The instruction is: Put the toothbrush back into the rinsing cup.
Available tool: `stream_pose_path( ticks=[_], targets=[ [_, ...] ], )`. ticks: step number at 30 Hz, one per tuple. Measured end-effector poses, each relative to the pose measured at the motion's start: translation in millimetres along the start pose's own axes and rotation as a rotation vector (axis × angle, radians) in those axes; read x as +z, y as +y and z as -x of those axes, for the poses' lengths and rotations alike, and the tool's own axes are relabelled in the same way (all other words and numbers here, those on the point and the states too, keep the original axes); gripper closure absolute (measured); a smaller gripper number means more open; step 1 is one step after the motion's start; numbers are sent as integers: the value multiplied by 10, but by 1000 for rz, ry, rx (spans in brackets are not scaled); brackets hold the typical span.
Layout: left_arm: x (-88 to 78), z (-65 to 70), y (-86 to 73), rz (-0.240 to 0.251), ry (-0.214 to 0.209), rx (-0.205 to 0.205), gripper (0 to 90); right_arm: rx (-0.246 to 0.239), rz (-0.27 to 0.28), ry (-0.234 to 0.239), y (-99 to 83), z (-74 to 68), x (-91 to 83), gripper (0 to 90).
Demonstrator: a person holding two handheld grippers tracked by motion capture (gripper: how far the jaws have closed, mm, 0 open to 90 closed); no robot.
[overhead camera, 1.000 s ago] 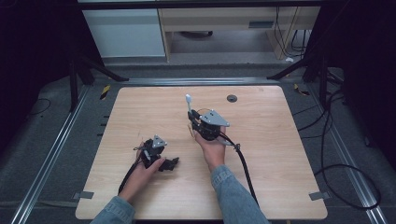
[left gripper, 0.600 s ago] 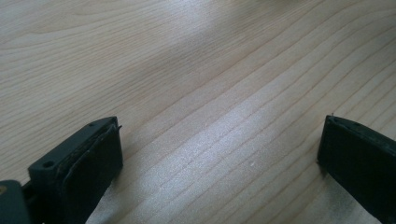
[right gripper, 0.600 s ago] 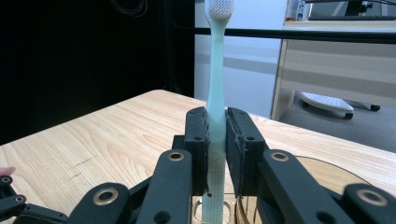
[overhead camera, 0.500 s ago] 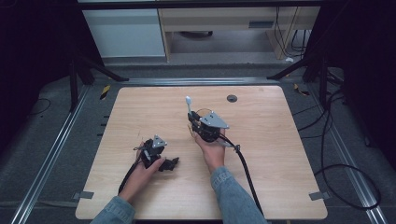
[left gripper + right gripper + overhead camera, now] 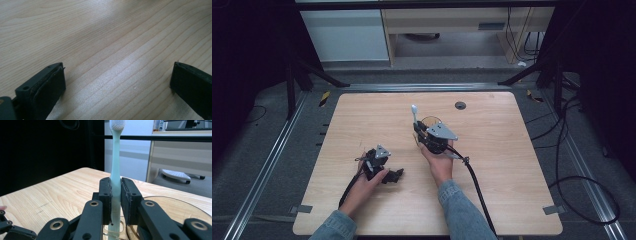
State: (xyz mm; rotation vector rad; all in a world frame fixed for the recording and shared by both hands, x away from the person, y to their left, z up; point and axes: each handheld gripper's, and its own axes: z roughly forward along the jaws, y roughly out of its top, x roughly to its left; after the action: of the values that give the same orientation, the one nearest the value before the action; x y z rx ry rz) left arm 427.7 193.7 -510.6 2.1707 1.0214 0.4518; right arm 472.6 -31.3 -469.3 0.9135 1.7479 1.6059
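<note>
1. The toothbrush (image 5: 115,170) stands upright, bristle head up, clamped by its pale green handle between the 2 jaws of the right gripper (image 5: 116,200). In the high view it rises near the middle of the table (image 5: 512,150).
2. Compared with the earlier frames, the toothbrush and right gripper (image 5: 418,131) have shifted only slightly; the left gripper (image 5: 384,172) rests where it was.
3. No brand, label or writing can be read.
4. A clear round container (image 5: 175,207) sits on the table just behind the right gripper; whether anything lies in it cannot be told.
5. The left gripper (image 5: 117,82) lies on bare wood, jaws spread wide, grasping nothing.
</note>
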Motion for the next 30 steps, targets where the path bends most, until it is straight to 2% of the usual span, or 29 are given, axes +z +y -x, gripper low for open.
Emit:
stream_pose_path(
  ticks=[30],
  targets=[
    [0, 2, 1, 0, -1, 1, 0, -21, 24, -5, -54, 14, 0, 792]
  ],
)
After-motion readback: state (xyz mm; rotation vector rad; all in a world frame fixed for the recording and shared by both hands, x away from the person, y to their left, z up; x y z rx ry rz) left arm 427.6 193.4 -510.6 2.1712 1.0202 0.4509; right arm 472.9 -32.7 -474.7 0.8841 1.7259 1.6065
